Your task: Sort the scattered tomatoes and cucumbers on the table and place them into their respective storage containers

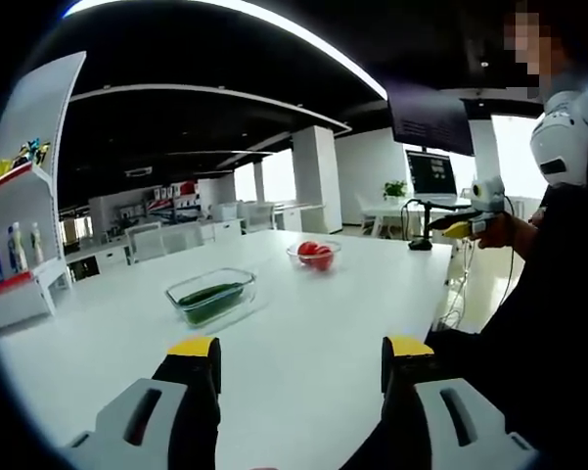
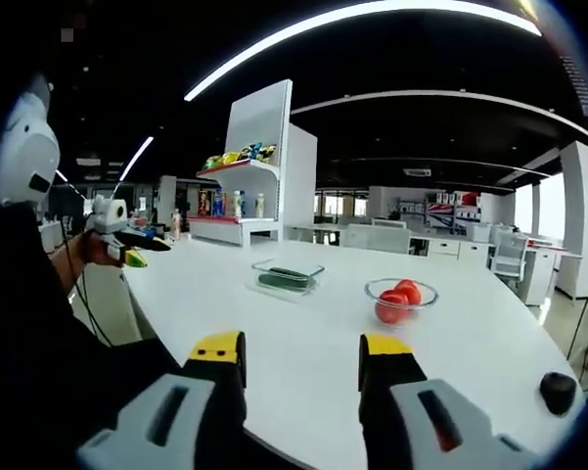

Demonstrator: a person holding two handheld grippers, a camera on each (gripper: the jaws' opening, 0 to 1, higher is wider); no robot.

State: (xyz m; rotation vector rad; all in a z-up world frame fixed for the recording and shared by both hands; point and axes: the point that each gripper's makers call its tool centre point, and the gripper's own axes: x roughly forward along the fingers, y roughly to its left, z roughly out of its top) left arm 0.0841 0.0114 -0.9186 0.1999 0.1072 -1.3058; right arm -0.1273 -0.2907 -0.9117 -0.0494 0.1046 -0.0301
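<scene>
Holding both grippers above the near edge of the white table (image 1: pixel 303 343), nothing in either one. My left gripper (image 1: pixel 300 364) has its yellow-tipped jaws spread wide with bare tabletop between them. My right gripper (image 2: pixel 301 360) is the same: jaws apart, nothing between them.

Cucumbers (image 1: pixel 211 295) lie in the rectangular clear container (image 1: pixel 212 297), near the middle of the table. Tomatoes (image 1: pixel 315 255) sit in the round clear bowl (image 1: pixel 314 256), standing apart from the container, further along the table. Right gripper view has the same pair: container (image 2: pixel 288 277) with cucumbers (image 2: pixel 286 279) to the left, bowl (image 2: pixel 401 300) with tomatoes (image 2: pixel 397 302) to the right (count unclear, two or three).

In the left gripper view my right gripper (image 1: pixel 467 225) comes in from the right, off the table edge. In the right gripper view my left gripper (image 2: pixel 127 245) comes in from the left, by the table's corner.

Small black round object (image 2: pixel 558 392) sits at the table's right edge. White shelf unit (image 2: pixel 249 166) with bottles and packets stands behind the table.
</scene>
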